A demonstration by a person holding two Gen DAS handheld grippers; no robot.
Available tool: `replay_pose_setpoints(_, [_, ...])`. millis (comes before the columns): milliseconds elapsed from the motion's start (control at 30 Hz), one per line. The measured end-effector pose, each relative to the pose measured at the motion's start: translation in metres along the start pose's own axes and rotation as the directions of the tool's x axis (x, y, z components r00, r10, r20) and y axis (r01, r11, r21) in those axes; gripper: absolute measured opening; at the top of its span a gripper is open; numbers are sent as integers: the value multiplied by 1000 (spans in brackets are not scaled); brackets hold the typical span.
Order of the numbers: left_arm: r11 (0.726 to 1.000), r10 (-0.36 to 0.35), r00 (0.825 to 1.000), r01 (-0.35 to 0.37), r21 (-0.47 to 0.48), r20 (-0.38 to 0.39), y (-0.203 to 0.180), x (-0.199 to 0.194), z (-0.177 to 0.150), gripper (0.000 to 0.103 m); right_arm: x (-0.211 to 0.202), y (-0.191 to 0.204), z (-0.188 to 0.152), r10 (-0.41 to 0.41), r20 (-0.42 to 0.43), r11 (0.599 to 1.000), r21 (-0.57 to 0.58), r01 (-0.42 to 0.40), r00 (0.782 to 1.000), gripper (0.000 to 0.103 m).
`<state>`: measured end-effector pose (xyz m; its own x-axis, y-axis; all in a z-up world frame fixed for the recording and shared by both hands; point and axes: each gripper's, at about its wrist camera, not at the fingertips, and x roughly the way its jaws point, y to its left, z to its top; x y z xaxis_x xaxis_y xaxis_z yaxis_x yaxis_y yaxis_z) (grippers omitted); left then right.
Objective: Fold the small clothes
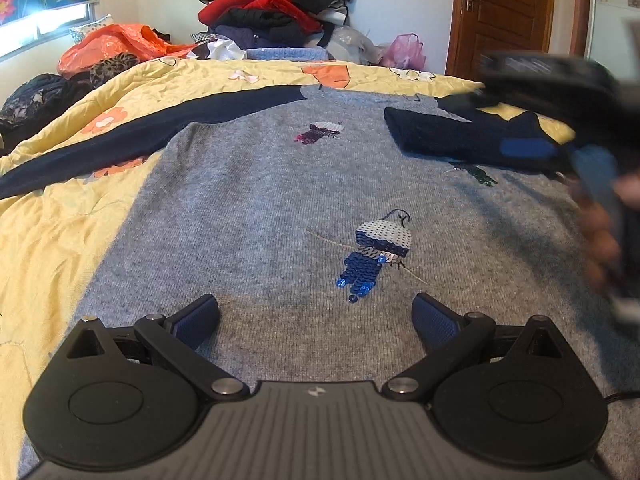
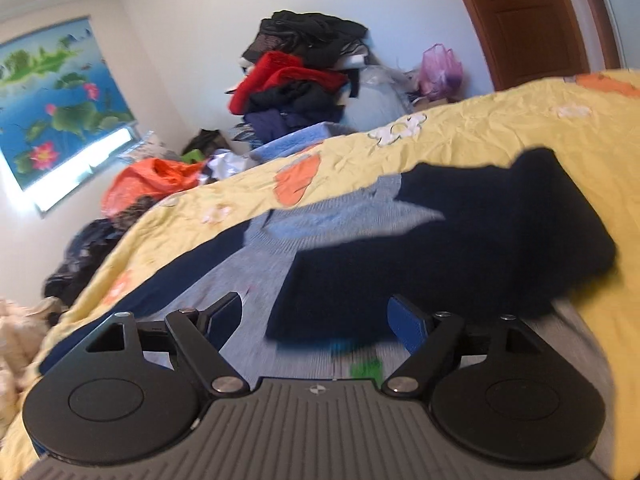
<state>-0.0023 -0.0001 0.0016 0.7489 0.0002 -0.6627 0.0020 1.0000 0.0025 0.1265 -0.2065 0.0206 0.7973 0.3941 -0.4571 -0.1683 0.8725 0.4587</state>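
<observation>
The left gripper (image 1: 316, 320) hangs just above the grey sweater (image 1: 248, 208), its jaws spread wide with nothing between them; whether the pads brush the knit is hard to tell. Just ahead of its fingers lies the sequin figure (image 1: 376, 256), and those raised sequins could snag a pad if it drags across the front. Farther ahead and to the right, the right sleeve (image 1: 460, 140) lies folded across the chest. The left sleeve (image 1: 140, 132) stretches out to the far left over the yellow quilt (image 1: 48, 220).

The right gripper (image 2: 316, 320) is likewise spread and empty, its fingers level with the near end of the folded sleeve without pinching it. The view is smeared, so a hasty pass there could nudge the loose sleeve back open. Beyond, a clothes pile (image 2: 296, 84) stands by the wall.
</observation>
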Motion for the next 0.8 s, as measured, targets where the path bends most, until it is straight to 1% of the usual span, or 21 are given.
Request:
replay_pose_setpoints(67, [1000, -2, 1000, 2, 4, -1, 0, -1, 0, 103, -15, -6, -13, 0, -12, 1000, -4, 0, 1000, 82])
replay_pose_setpoints(167, [1000, -1, 1000, 1, 22, -5, -1, -1, 3, 103, -27, -16, -33, -35, -20, 999, -23, 34, 999, 83])
replay_pose_setpoints(233, [999, -12, 1000, 12, 47, 18, -3, -4, 10, 103, -33, -24, -38, -29, -16, 999, 28, 30, 999, 82])
replay_pose_setpoints(300, [997, -5, 999, 1, 77, 52, -5, -4, 24, 103, -38, -32, -38, -17, 16, 997, 74, 16, 1000, 95])
replay_pose_setpoints(367, [997, -10, 998, 4, 82, 69, -6, 1, 47, 103, -36, -42, -38, 1, 25, 992, 130, -4, 1000, 95])
replay_pose_setpoints(400, [998, -21, 998, 17, 61, 66, -5, 6, 63, 103, -36, -46, -38, 16, 36, 988, 152, -21, 999, 95])
replay_pose_setpoints(433, [998, -55, 997, 54, 25, 58, -2, 12, 77, 103, -37, -50, -38, 28, 44, 985, 169, -35, 999, 95])
replay_pose_setpoints(467, [992, -124, 991, 125, -26, 45, 3, 21, 91, 103, -36, -51, -38, 36, 51, 983, 179, -45, 998, 95])
replay_pose_setpoints(500, [975, -206, 978, 208, -82, 23, 7, 31, 103, 103, -37, -52, -38, 43, 56, 982, 184, -52, 998, 95])
replay_pose_setpoints(533, [938, -316, 949, 310, -155, -12, 12, 46, 115, 103, -38, -52, -39, 44, 60, 981, 185, -55, 997, 95])
replay_pose_setpoints(567, [891, -409, 911, 388, -237, -46, 15, 62, 124, 103, -38, -52, -39, 45, 62, 981, 185, -56, 997, 95])
replay_pose_setpoints(600, [837, -487, 870, 442, -322, -72, 17, 79, 131, 103, -38, -52, -39, 46, 63, 981, 186, -57, 997, 95])
replay_pose_setpoints(633, [787, -539, 838, 467, -404, -83, 17, 94, 136, 103, -39, -52, -40, 48, 66, 980, 188, -60, 997, 95])
replay_pose_setpoints(667, [738, -574, 814, 467, -486, -90, 18, 110, 139, 103, -39, -53, -40, 51, 69, 979, 192, -63, 996, 95])
replay_pose_setpoints(700, [700, -596, 797, 455, -550, -99, 17, 124, 141, 103, -40, -54, -40, 53, 73, 978, 195, -67, 996, 95])
replay_pose_setpoints(733, [665, -610, 786, 434, -607, -105, 15, 138, 141, 103, -41, -54, -40, 56, 76, 978, 198, -70, 996, 95])
replay_pose_setpoints(767, [645, -609, 787, 416, -642, -102, 14, 146, 141, 103, -41, -55, -40, 58, 78, 977, 200, -73, 995, 95])
replay_pose_setpoints(800, [632, -604, 793, 415, -654, -81, 14, 150, 141, 103, -41, -55, -40, 59, 79, 977, 201, -73, 995, 95])
